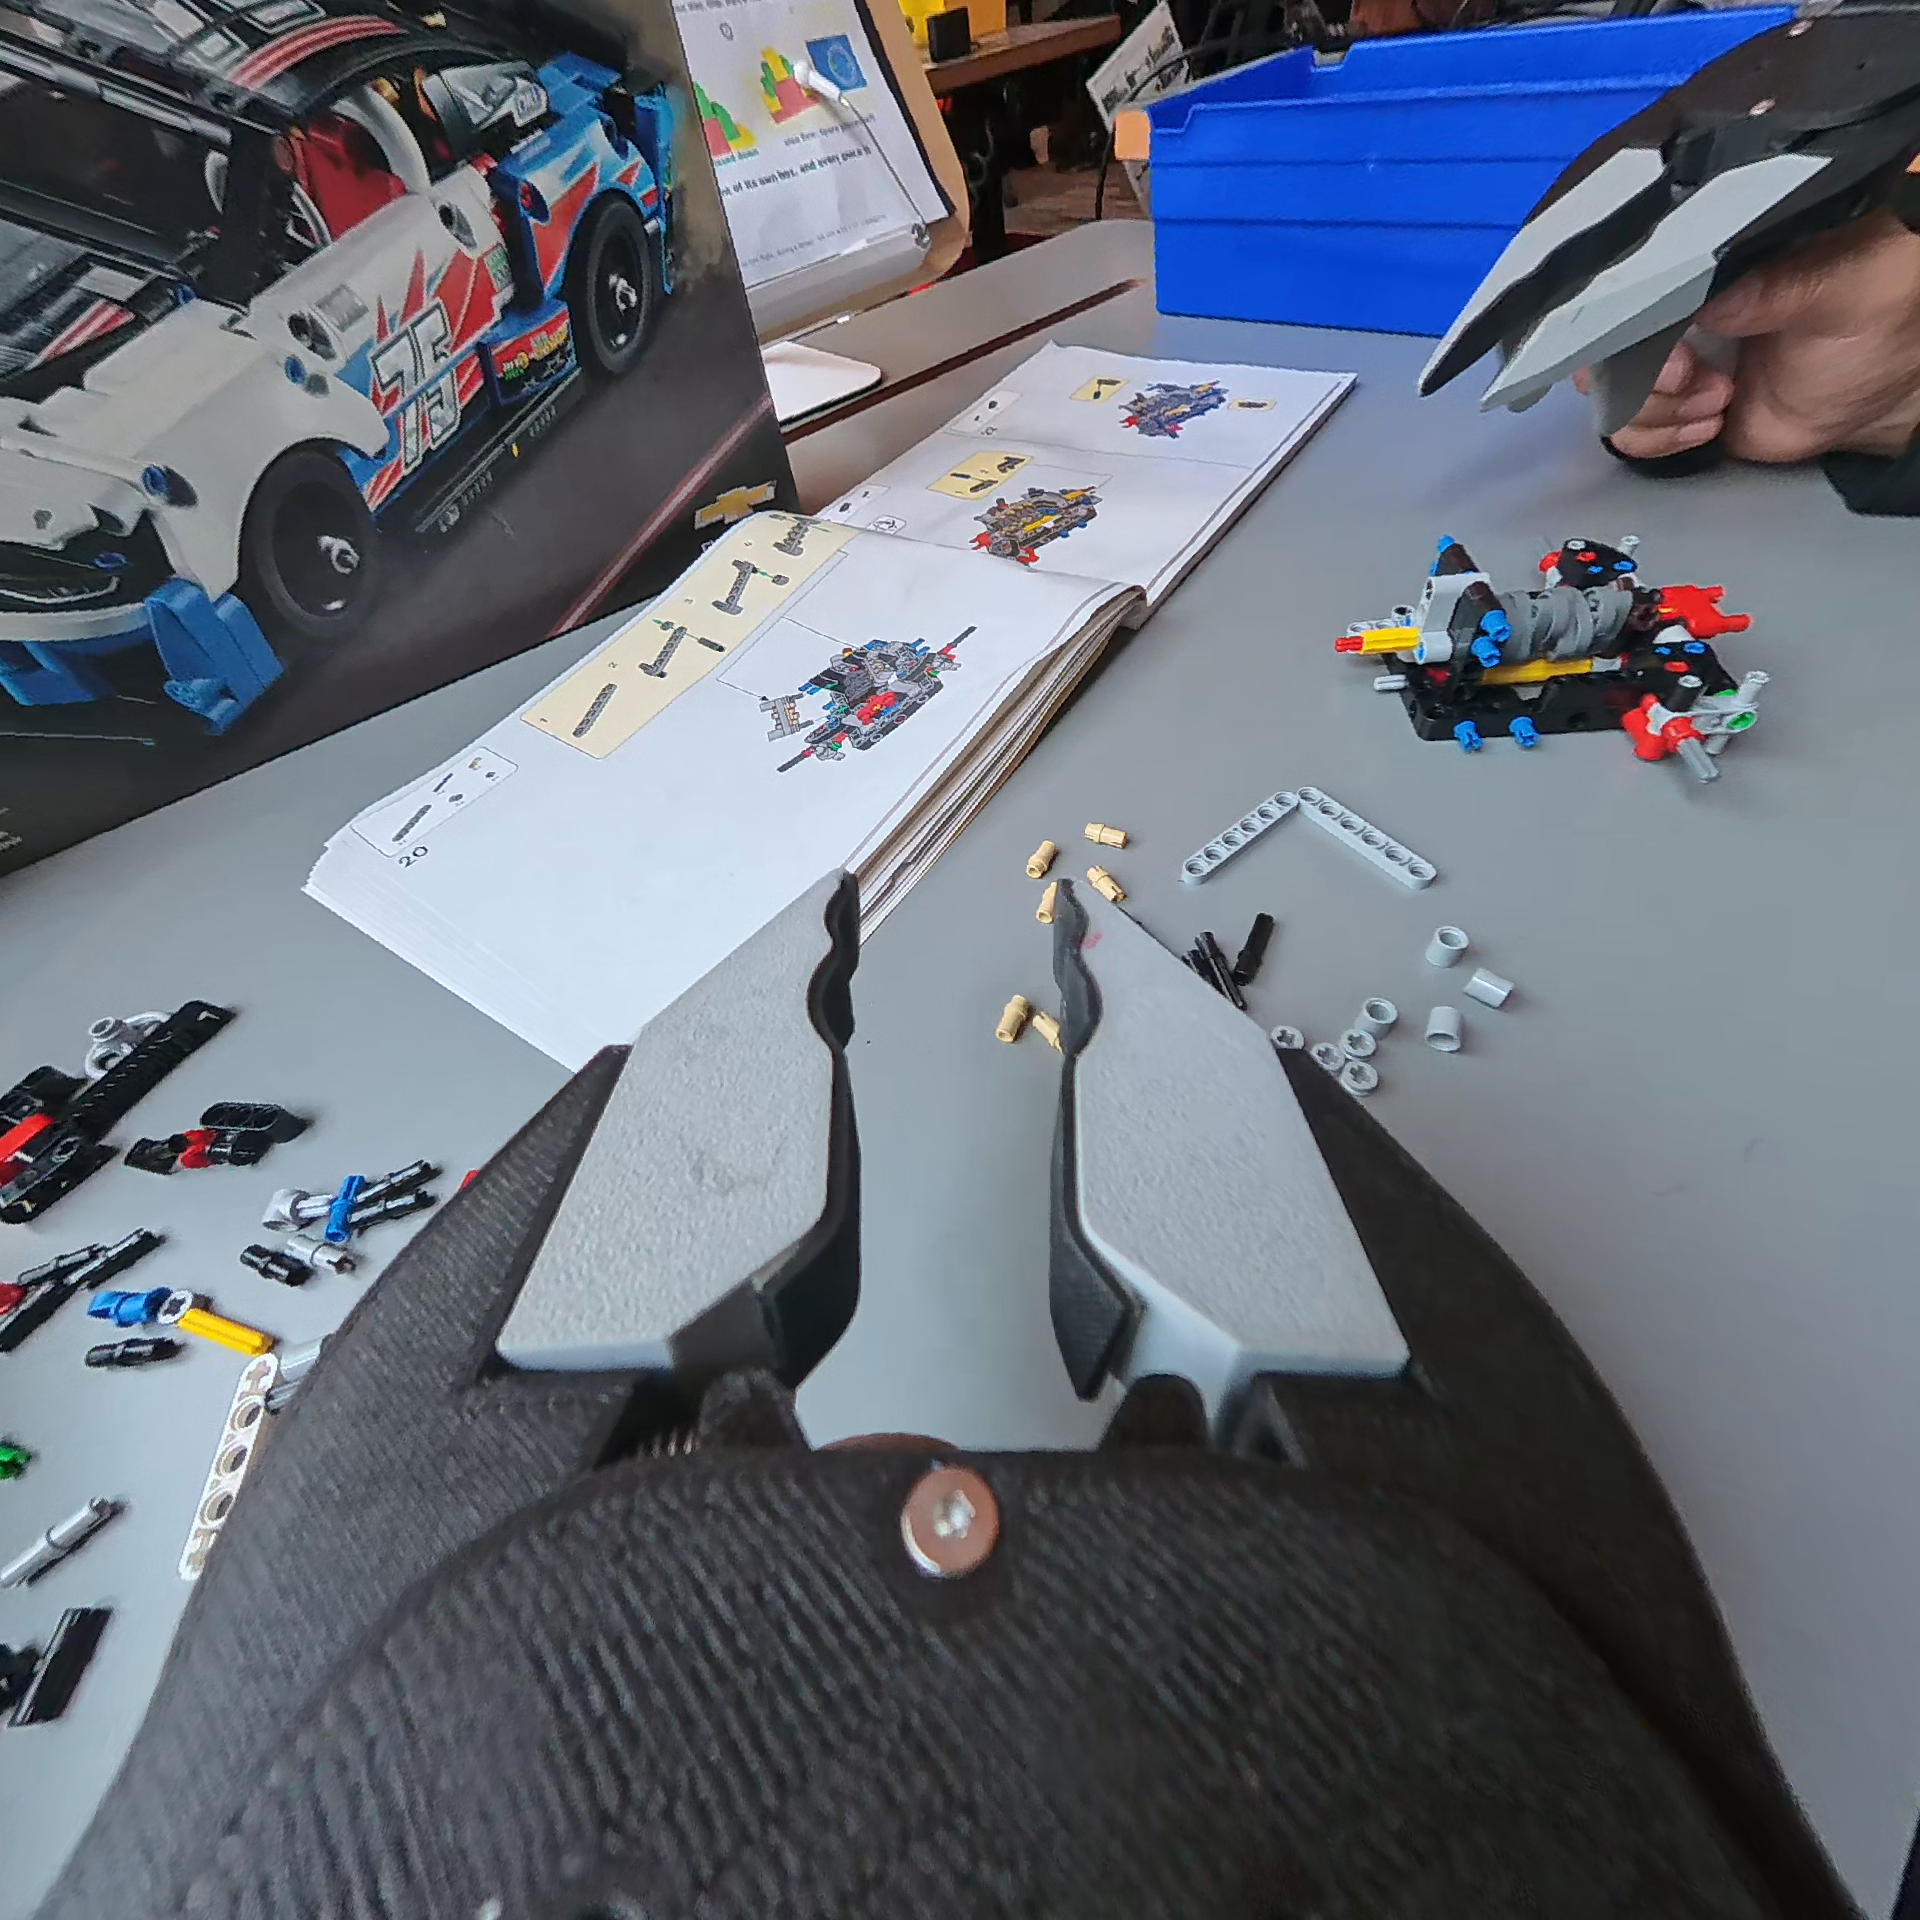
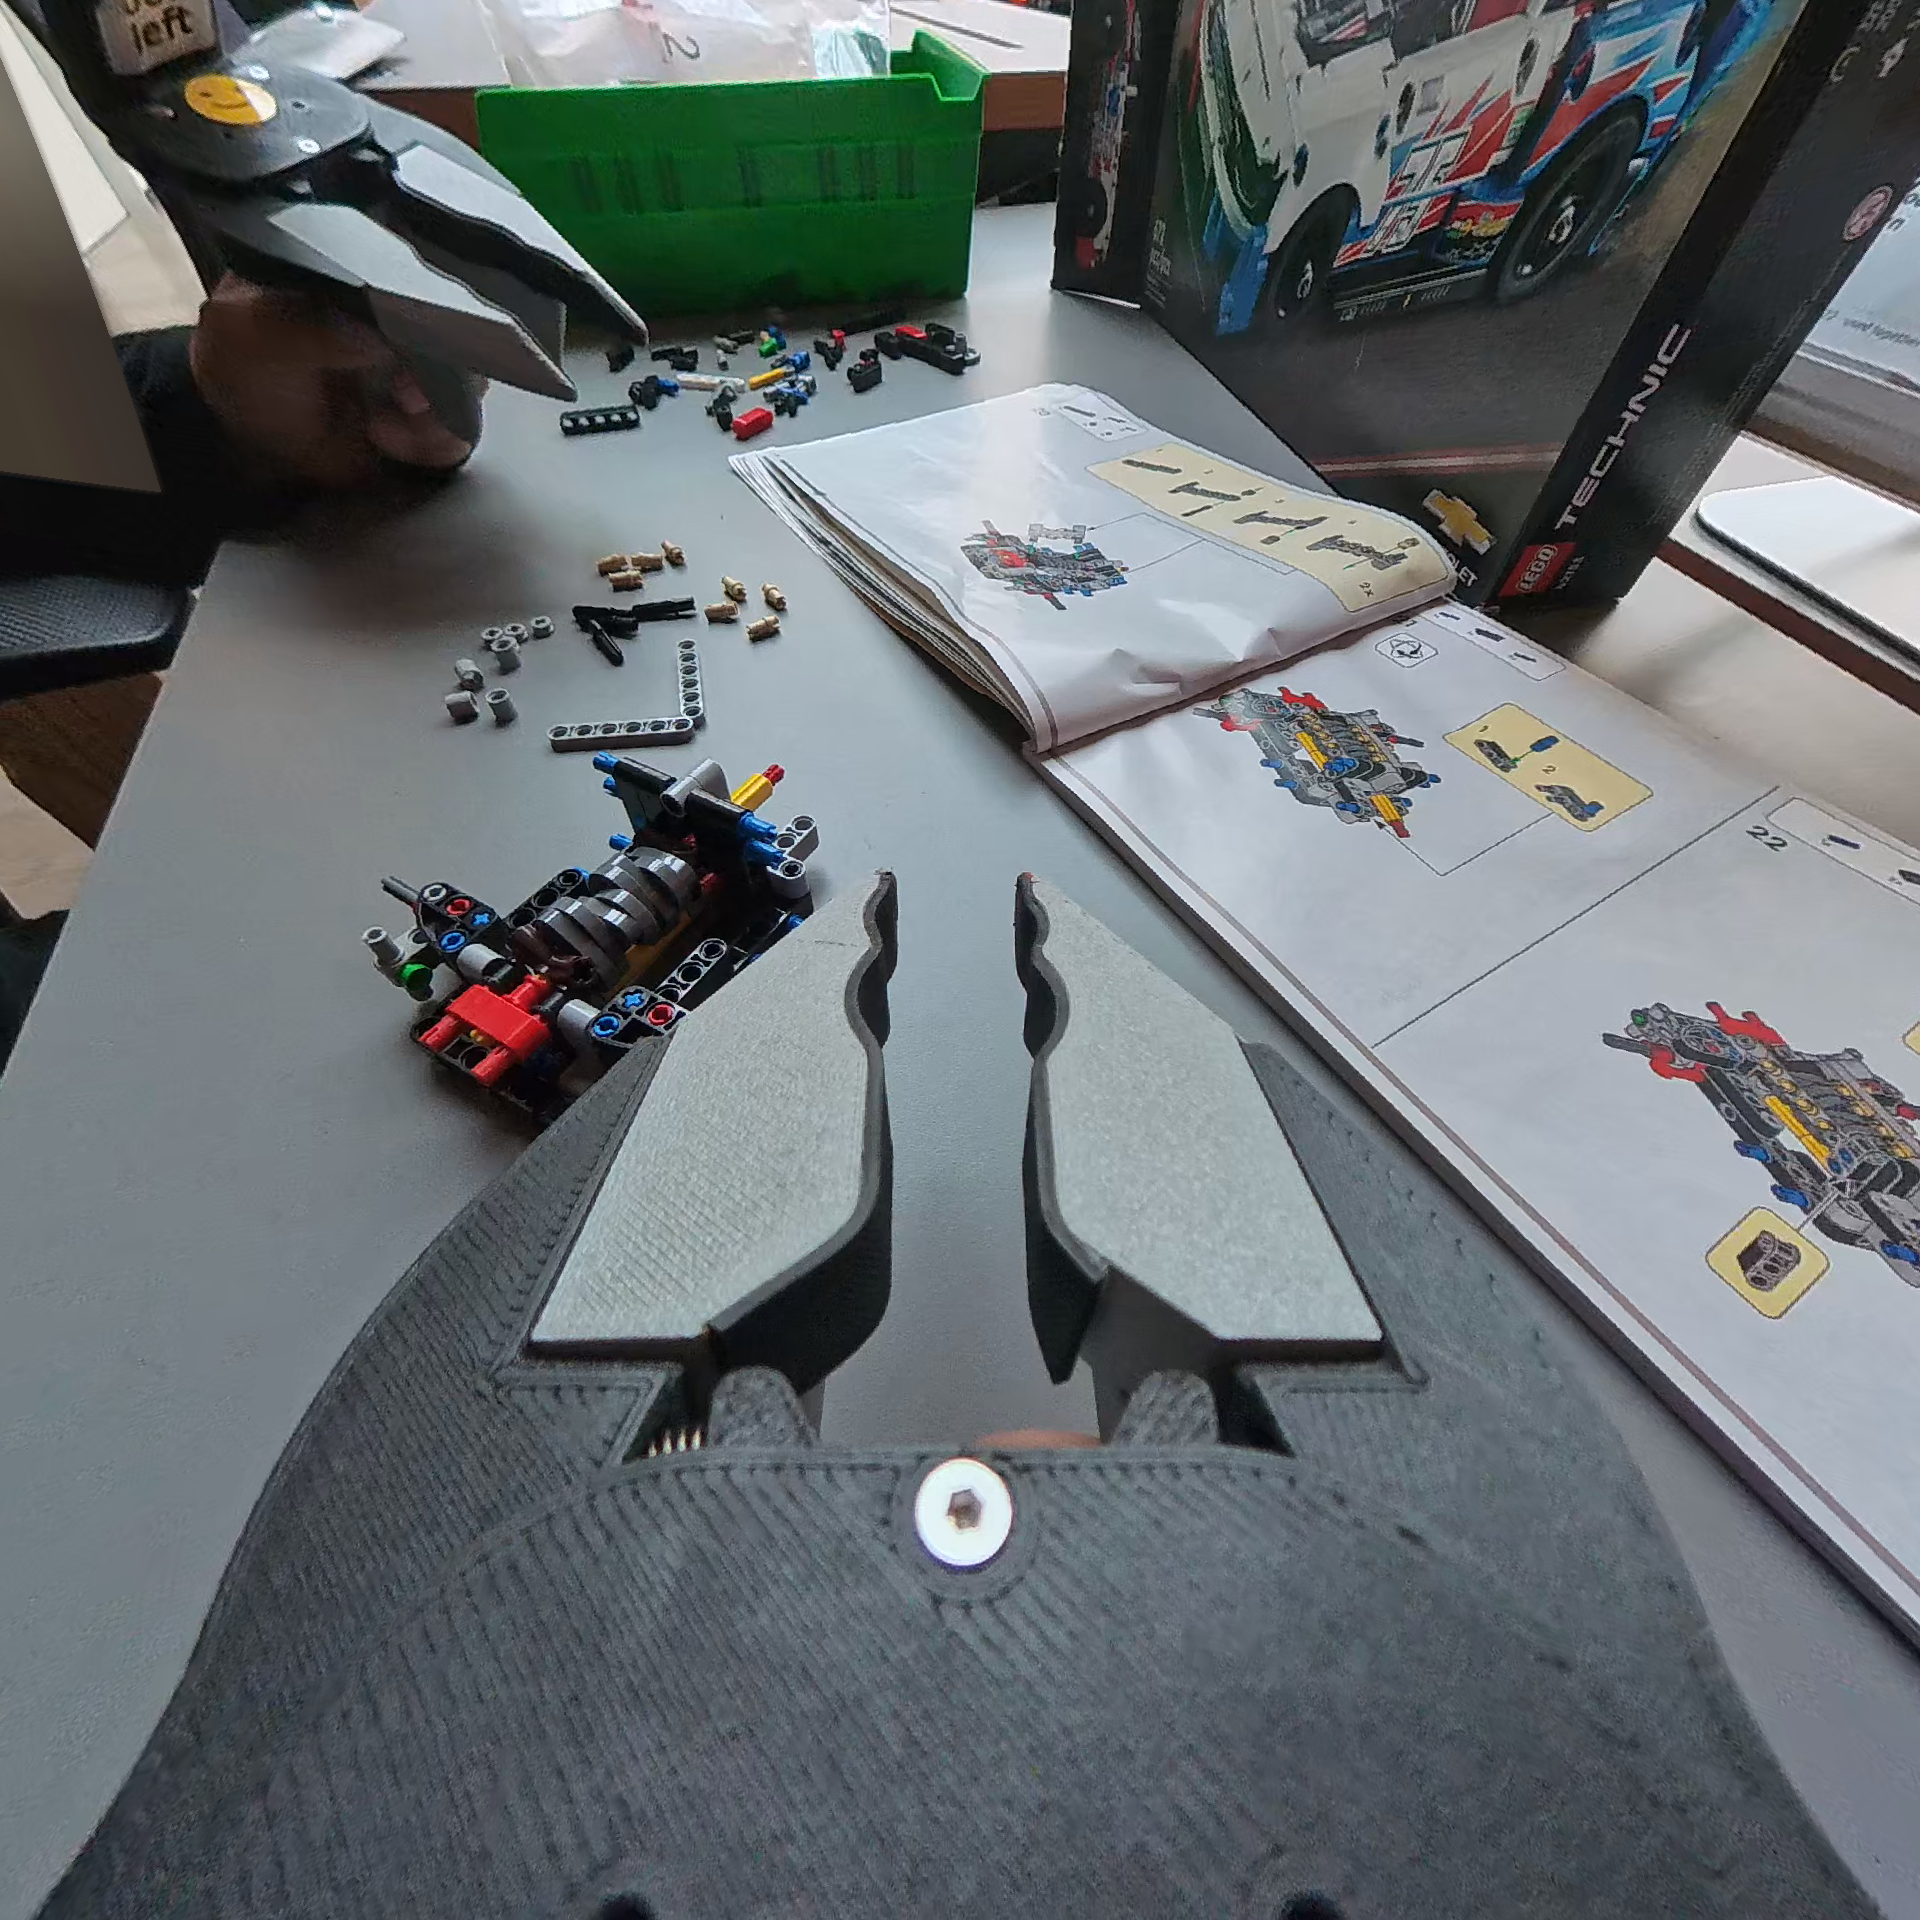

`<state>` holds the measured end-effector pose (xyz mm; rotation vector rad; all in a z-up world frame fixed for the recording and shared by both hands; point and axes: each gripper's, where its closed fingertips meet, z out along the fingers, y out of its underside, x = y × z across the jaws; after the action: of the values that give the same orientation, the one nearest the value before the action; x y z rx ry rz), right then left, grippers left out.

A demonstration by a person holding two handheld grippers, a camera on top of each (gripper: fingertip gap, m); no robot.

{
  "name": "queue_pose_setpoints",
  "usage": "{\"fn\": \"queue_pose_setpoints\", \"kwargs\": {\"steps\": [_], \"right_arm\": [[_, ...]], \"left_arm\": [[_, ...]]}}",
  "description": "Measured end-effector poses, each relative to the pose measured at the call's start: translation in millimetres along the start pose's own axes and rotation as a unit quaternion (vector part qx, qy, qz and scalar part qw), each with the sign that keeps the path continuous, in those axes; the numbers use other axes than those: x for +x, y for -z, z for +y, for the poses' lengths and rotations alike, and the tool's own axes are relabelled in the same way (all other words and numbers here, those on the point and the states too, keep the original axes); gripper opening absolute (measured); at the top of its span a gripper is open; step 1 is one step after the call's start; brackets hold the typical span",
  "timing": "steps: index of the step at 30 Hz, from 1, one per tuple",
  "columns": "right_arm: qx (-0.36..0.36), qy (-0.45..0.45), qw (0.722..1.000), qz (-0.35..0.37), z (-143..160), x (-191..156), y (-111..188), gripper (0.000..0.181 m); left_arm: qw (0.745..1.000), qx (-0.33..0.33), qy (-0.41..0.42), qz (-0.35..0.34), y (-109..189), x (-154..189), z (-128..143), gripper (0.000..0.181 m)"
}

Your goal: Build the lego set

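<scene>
**Partly built chassis waits between two empty grippers**

The small assembly (image 2: 603,925) is seen on the grey worktop (image 2: 208,1195), just left of the right hand-held gripper (image 2: 956,883), whose jaws are held apart and empty. The left hand-held gripper (image 1: 956,899) is likewise parted, near the tan pins (image 1: 1075,862). The assembly is judged light, rigid, with fragile protruding pins; its black base frame is best gripped. Open room is limited by the instruction booklet (image 2: 1195,582).

Booklet (image 2: 1195,665) between box (image 2: 1455,239) and assembly (image 2: 603,925)
</scene>
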<state>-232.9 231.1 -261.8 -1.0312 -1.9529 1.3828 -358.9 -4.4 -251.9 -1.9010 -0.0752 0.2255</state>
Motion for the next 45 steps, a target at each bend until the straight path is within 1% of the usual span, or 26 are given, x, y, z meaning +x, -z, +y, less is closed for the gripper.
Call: {"fn": "queue_pose_setpoints", "kwargs": {"steps": [11, 17, 21, 24, 26, 28, 33, 37, 39, 42, 45], "right_arm": [[0.005, 0.012, 1.0, -0.001, -1, -3, 1, 0.02], [-0.008, 0.019, 1.0, -0.004, 5, -11, 7, 0.023], [-0.003, 0.01, 1.0, -0.008, 7, -26, 18, 0.035], [0.001, 0.003, 1.0, -0.003, 6, -44, 22, 0.057], [-0.011, 0.013, 1.0, 0.013, 6, -57, 18, 0.063], [-0.029, 0.039, 0.998, 0.029, 7, -70, 13, 0.065], [-0.055, 0.092, 0.992, 0.073, 4, -97, -7, 0.078], [-0.063, 0.1, 0.984, 0.132, -3, -102, -21, 0.089], [-0.066, 0.097, 0.981, 0.153, -3, -103, -27, 0.089], [-0.087, 0.105, 0.972, 0.193, 5, -93, -32, 0.091], [-0.112, 0.109, 0.962, 0.222, 13, -80, -30, 0.092]], "left_arm": [[1.0, -0.003, 0.005, 0.003, -1, -1, 1, 0.033], [1.0, -0.002, 0.002, 0.002, 0, -1, 1, 0.033], [1.0, 0.0, 0.006, 0.001, 0, -2, 0, 0.034], [1.0, -0.004, 0.003, -0.002, -1, -2, 1, 0.034], [1.0, -0.008, 0.0, -0.004, -2, -2, 2, 0.034], [1.0, -0.009, -0.001, -0.004, -2, -1, 2, 0.034], [1.0, -0.006, 0.007, 0.0, -1, -2, 2, 0.034], [1.0, -0.005, 0.006, 0.001, -1, -2, 2, 0.034], [1.0, -0.004, 0.008, 0.002, -1, -2, 1, 0.034], [1.0, -0.001, 0.01, 0.004, 0, -2, 1, 0.034], [1.0, 0.002, 0.012, 0.005, 0, -2, 0, 0.034]]}}
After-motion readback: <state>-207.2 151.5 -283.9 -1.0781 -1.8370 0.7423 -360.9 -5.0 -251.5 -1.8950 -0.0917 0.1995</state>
